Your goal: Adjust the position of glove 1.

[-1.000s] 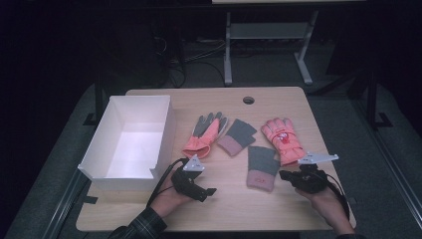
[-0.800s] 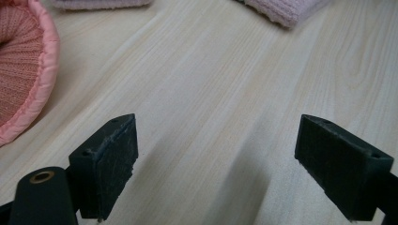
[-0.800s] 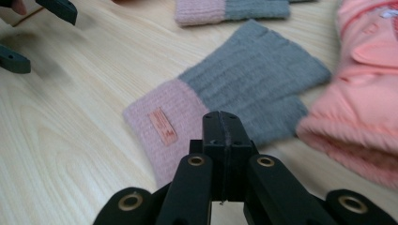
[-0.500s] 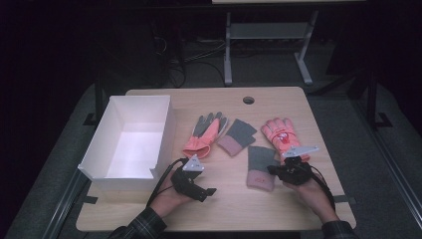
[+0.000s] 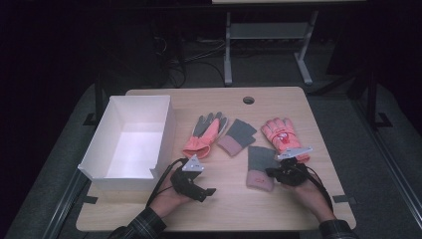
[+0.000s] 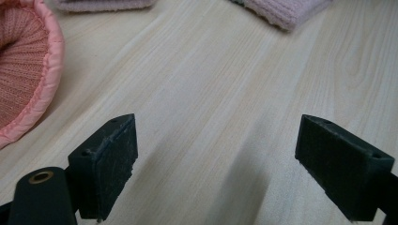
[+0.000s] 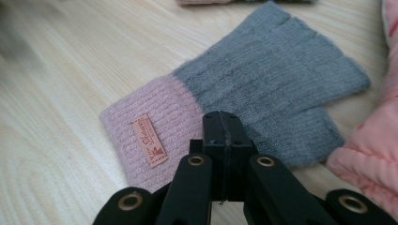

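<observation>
Right gripper (image 7: 220, 140): jaws pressed together, empty, poised over the grey-and-pink knitted fingerless glove (image 7: 244, 98) to grab it.
Left gripper (image 6: 220, 164): spread wide, waiting.

4 gloves (image 5: 260, 167) lie on the table (image 5: 234, 211), right of the box (image 5: 130, 142).

You work at a light wooden table (image 5: 234, 209) with a round cable hole (image 5: 248, 100) near its far edge. Behind it the room lies dark: grey floor (image 5: 348, 114), tangled cables (image 5: 184, 55), and a pale metal stand (image 5: 263, 35).
</observation>
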